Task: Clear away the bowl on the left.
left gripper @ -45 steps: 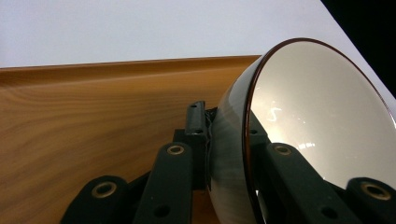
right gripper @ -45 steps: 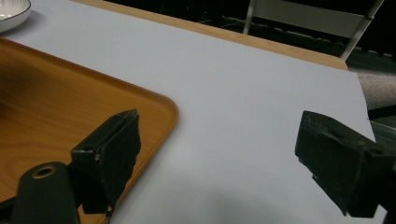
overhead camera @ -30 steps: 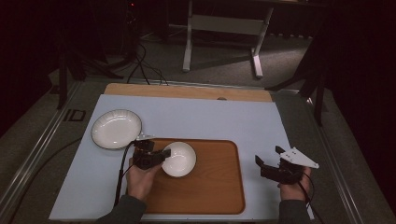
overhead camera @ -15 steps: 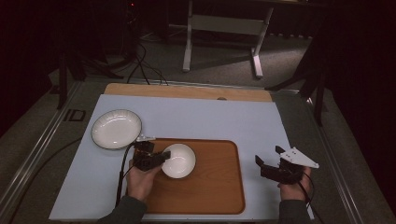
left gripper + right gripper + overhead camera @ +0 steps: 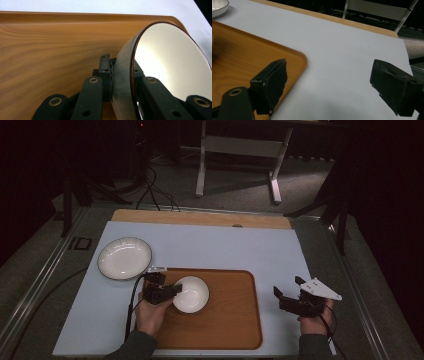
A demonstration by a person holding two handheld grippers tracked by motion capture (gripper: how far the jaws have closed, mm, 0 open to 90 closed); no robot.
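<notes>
the left gripper [image 5: 170, 291], lower left of centre in the high view, is clamped on the rim of the small white round bowl [image 5: 191, 294]; in the left gripper view one jaw presses the bowl's [image 5: 160, 62] outer wall and the other its inside. the bowl sits at the left end of the brown wooden tray [image 5: 225, 320] on the pale blue tabletop [image 5: 240, 247]. the right gripper [image 5: 290, 292], at the lower right, hangs over the tabletop with jaws spread wide and nothing between them. a white ridged plate [image 5: 124, 258] lies at the upper left, off the tray.
</notes>
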